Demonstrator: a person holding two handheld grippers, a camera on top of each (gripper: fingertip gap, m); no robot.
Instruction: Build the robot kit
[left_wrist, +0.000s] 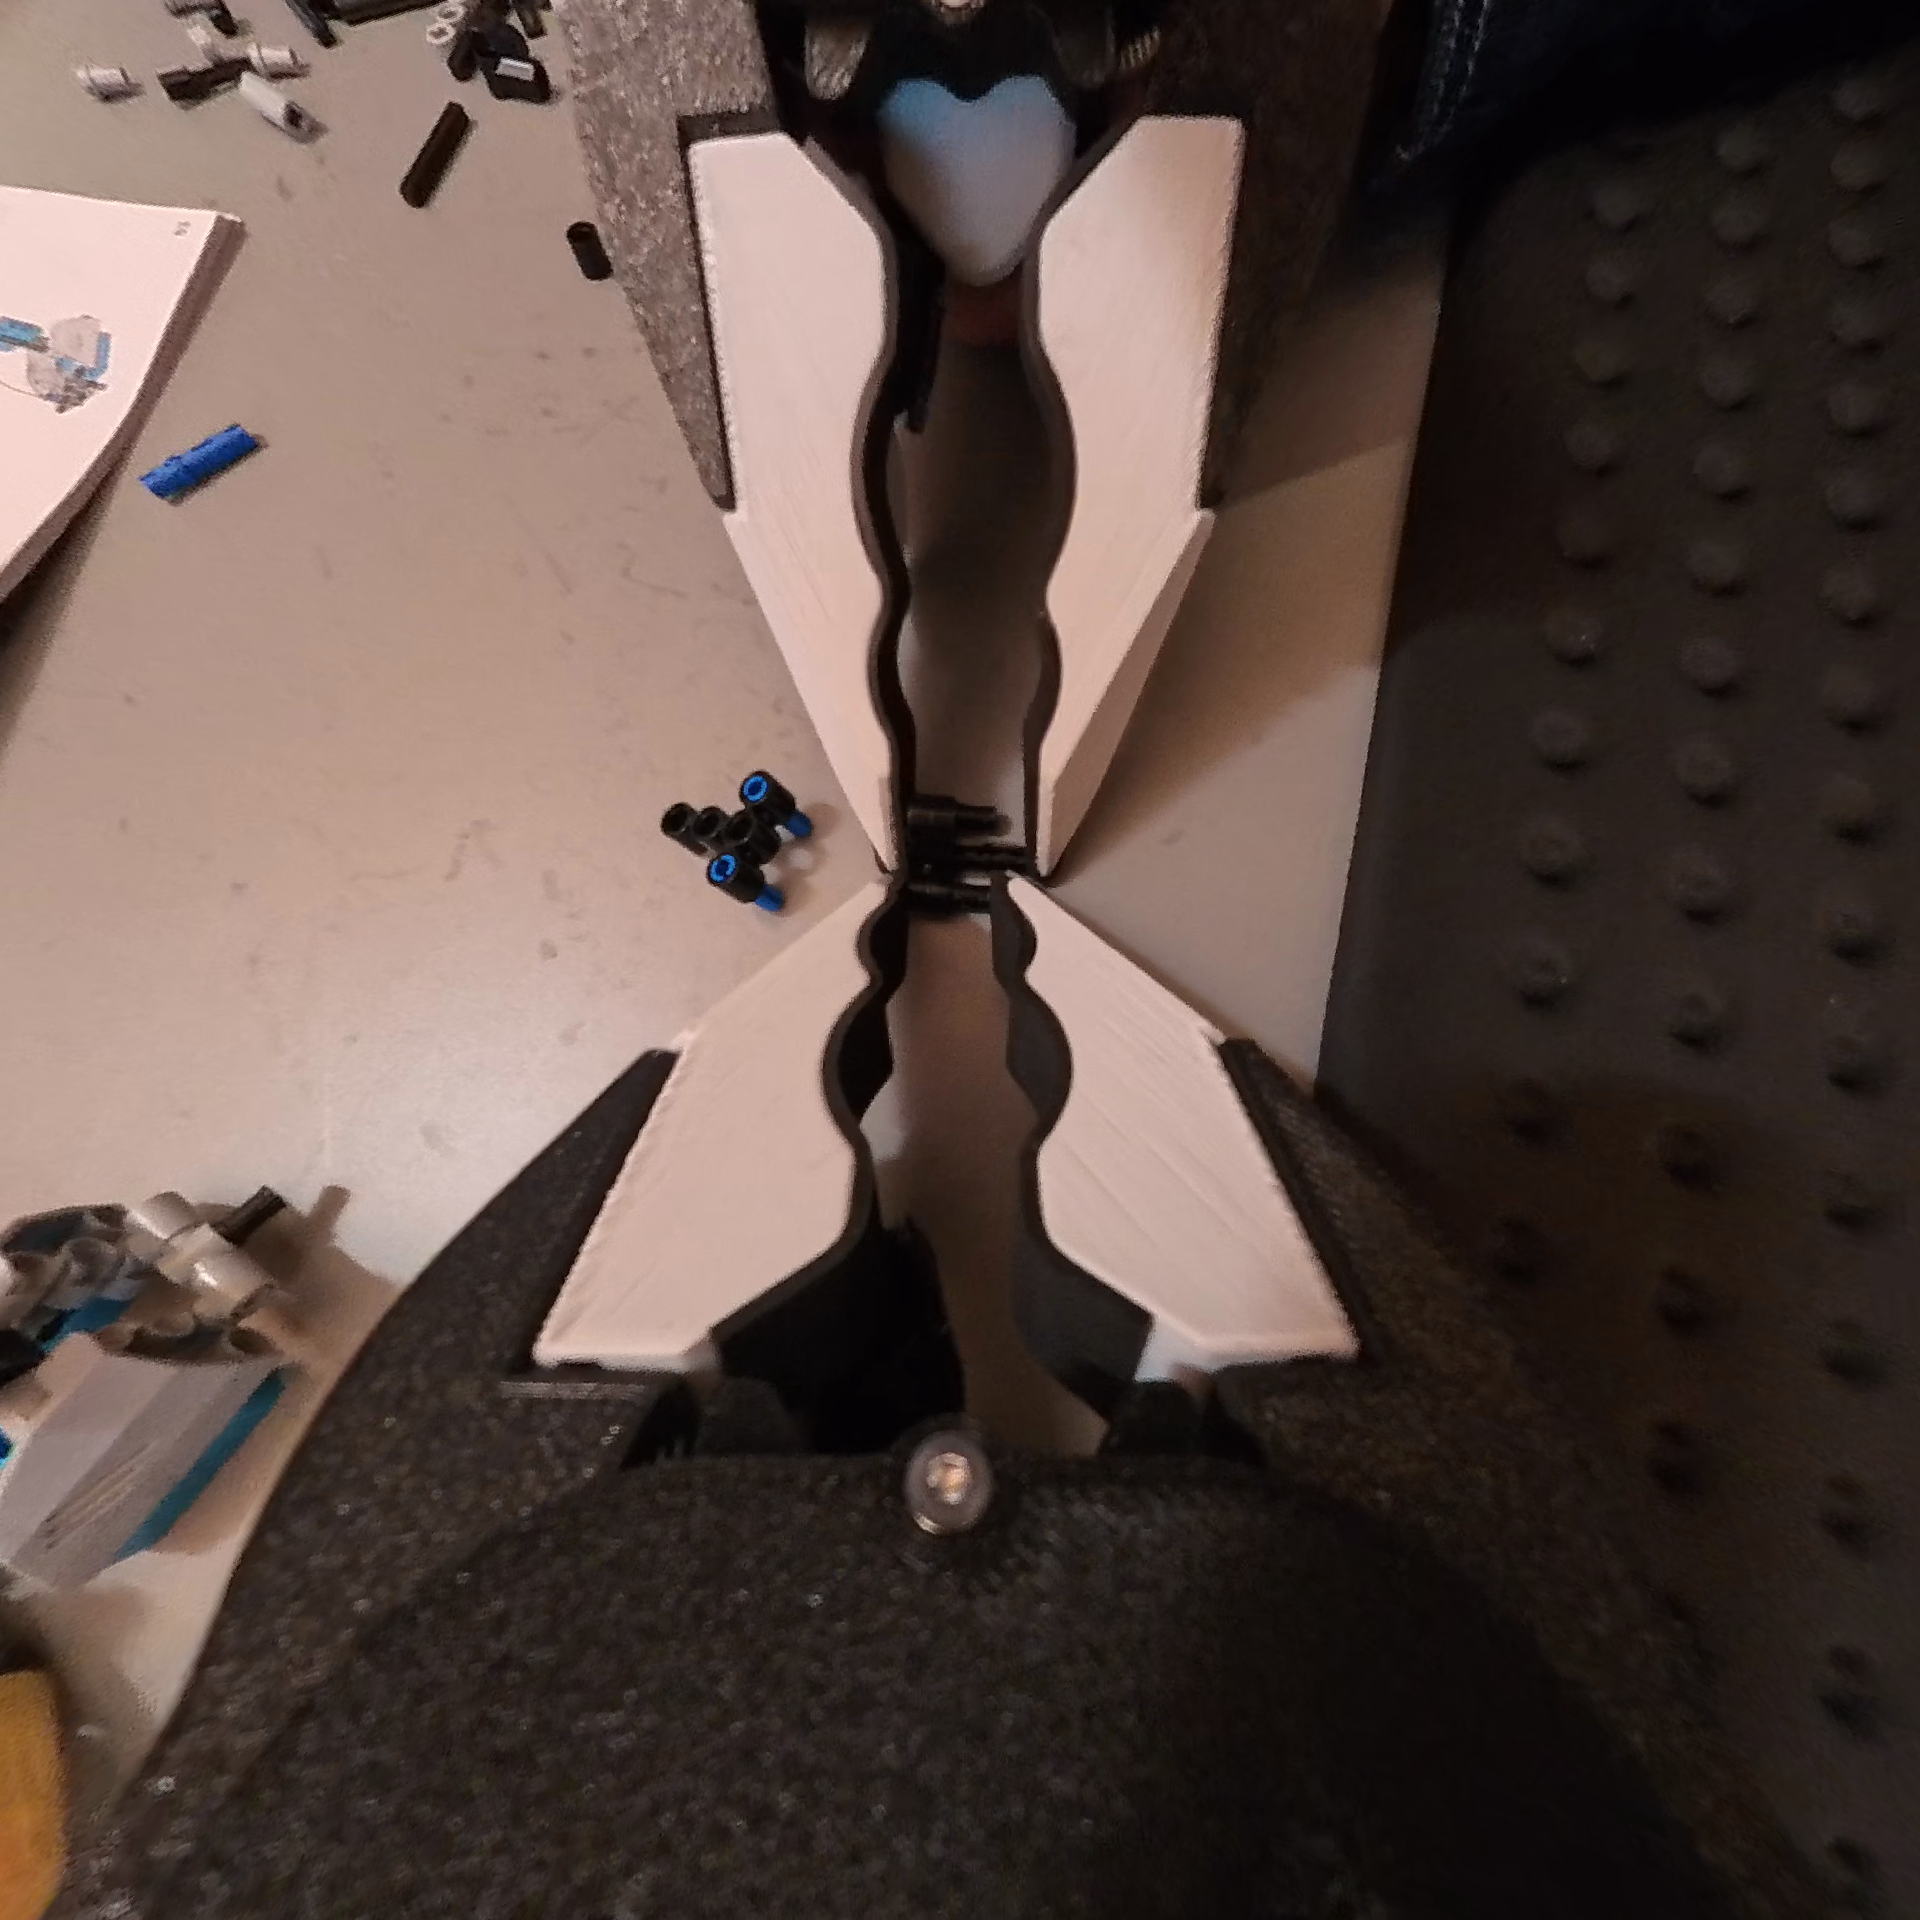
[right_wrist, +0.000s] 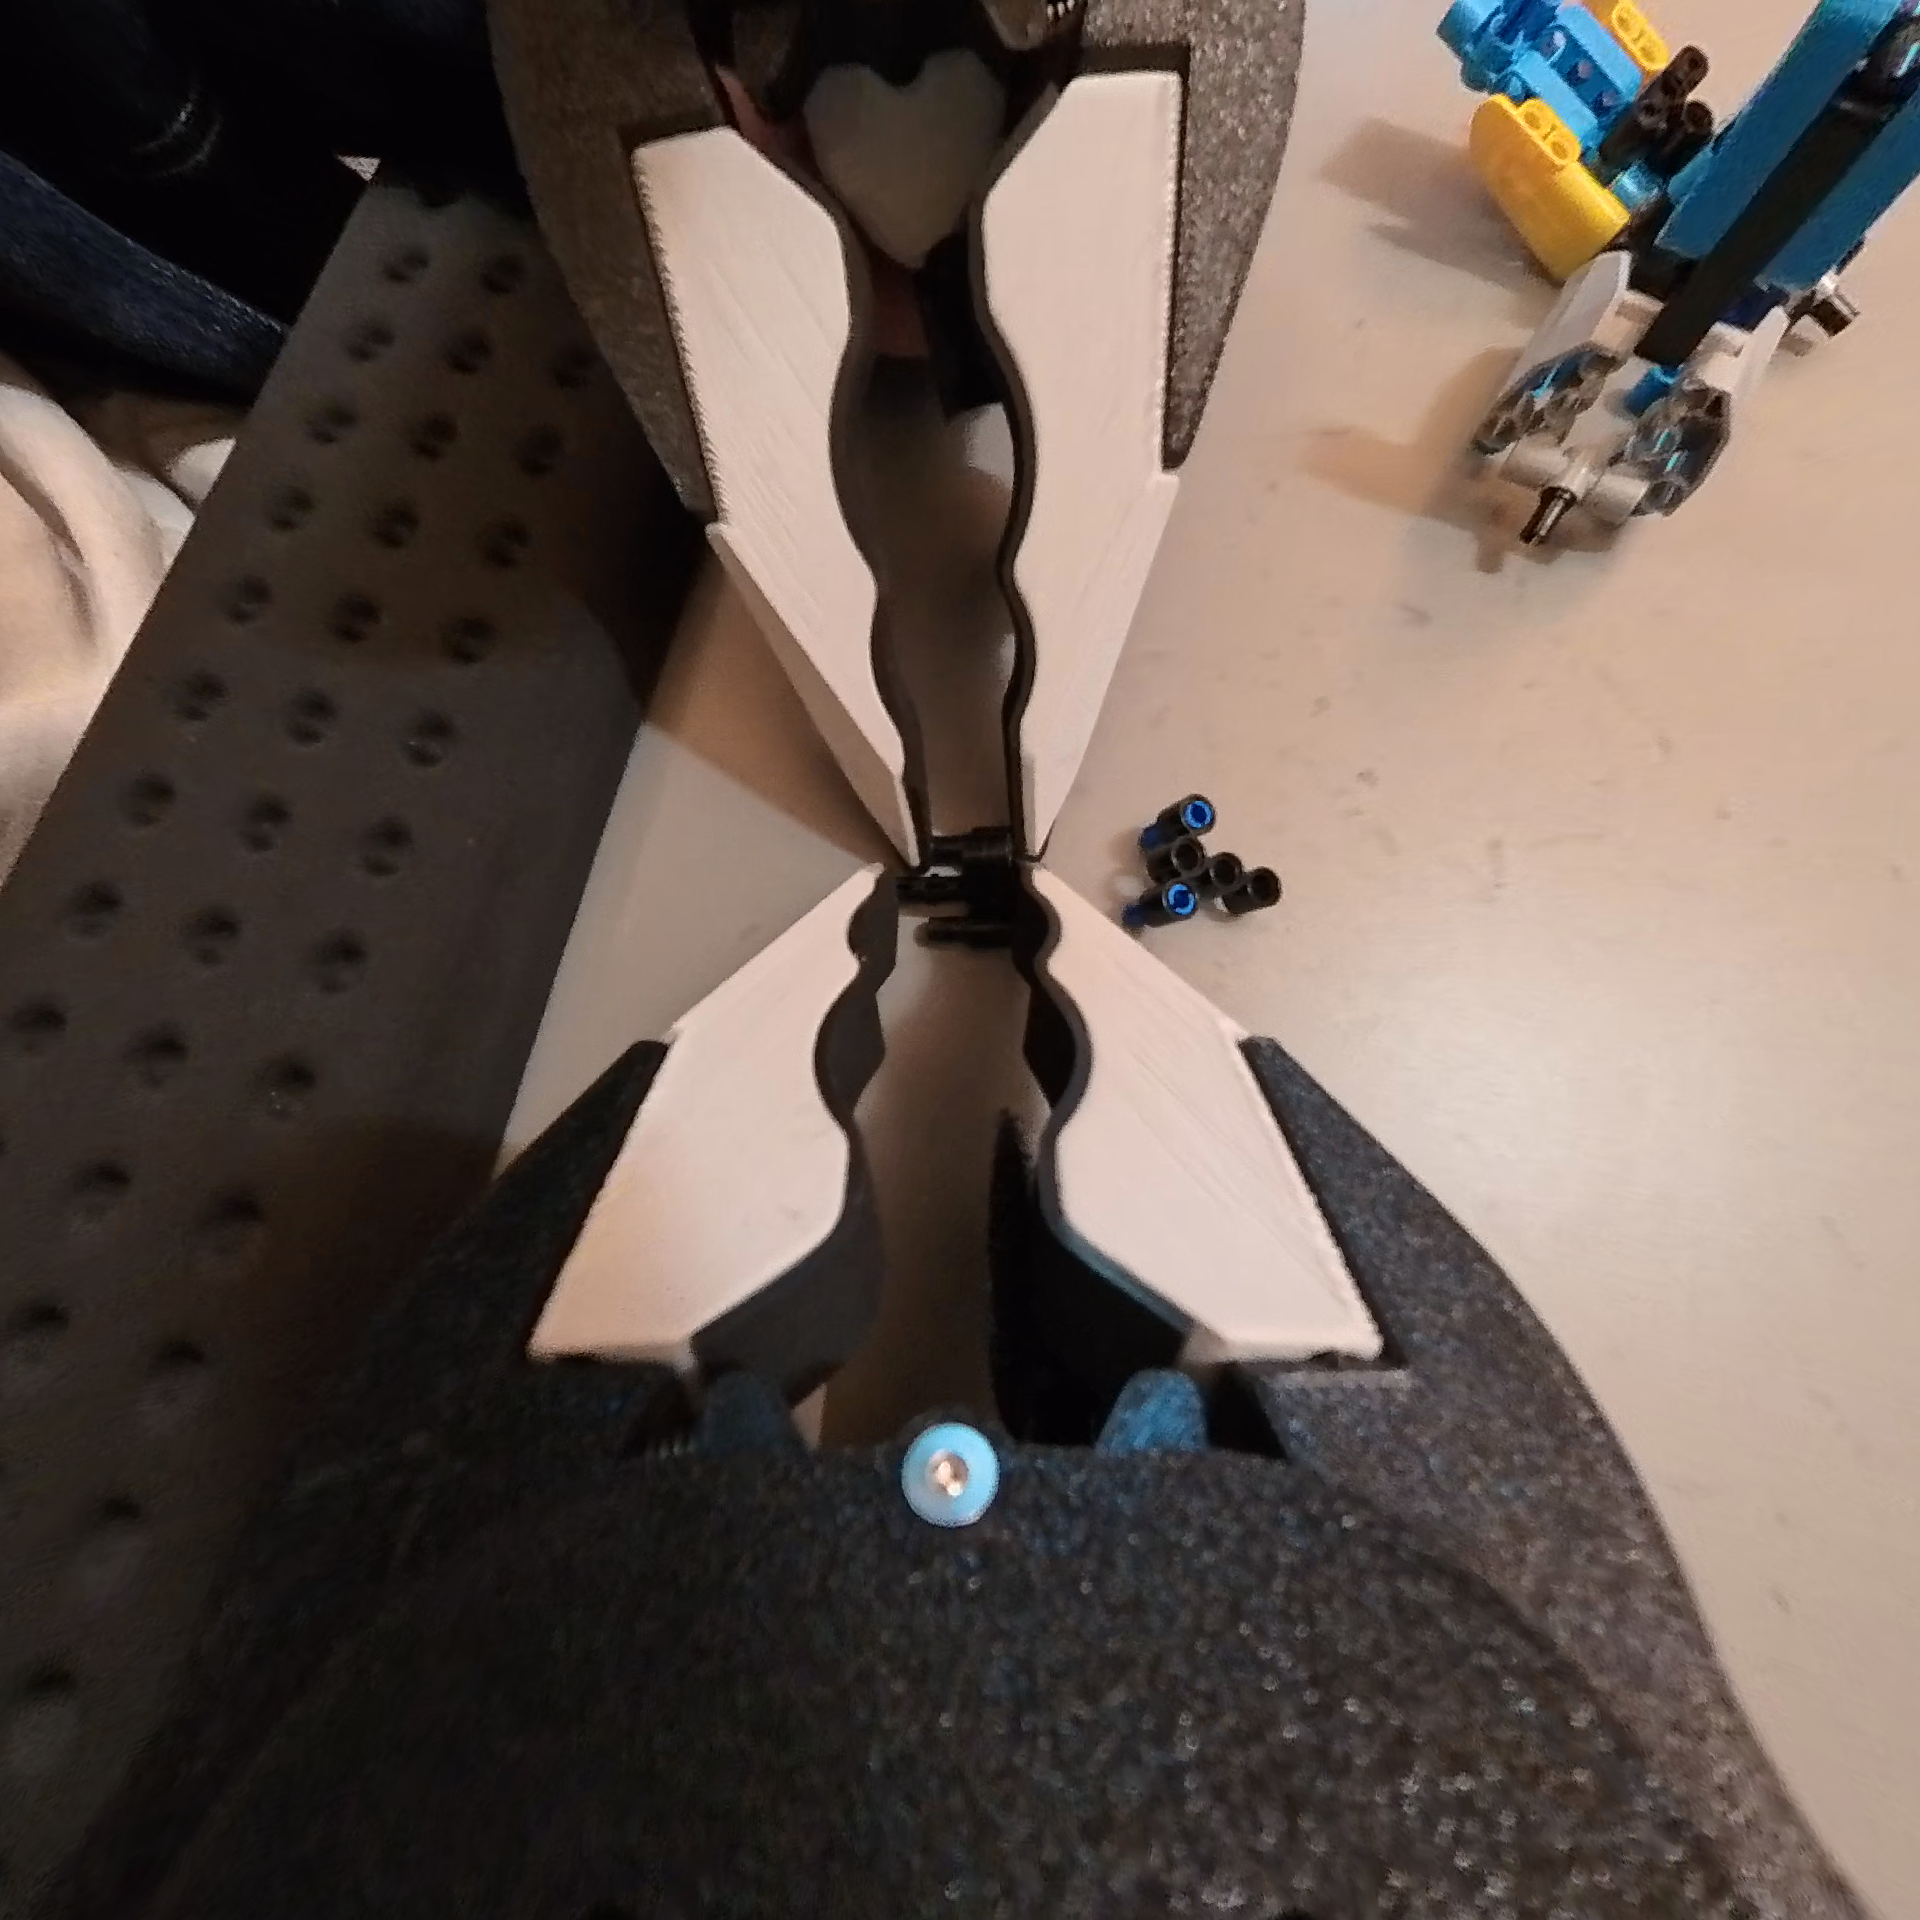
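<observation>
Both my claws meet tip to tip, left (left_wrist: 940, 904) and right (right_wrist: 966, 914) each pinched on one black pin cluster (left_wrist: 954, 854), its pins lying crosswise btwn us, w/ a loose black-blue piece (left_wrist: 740, 840) just beside on the table (left_wrist: 416, 675).

You're working in warm, dim indoor light. The table (left_wrist: 364, 675) is evenly lit, but the gripper bodies near each lens fall dark and grainy. Edges bend wide-angle, and the toy model (right_wrist: 1662, 312) blurs slightly.
</observation>
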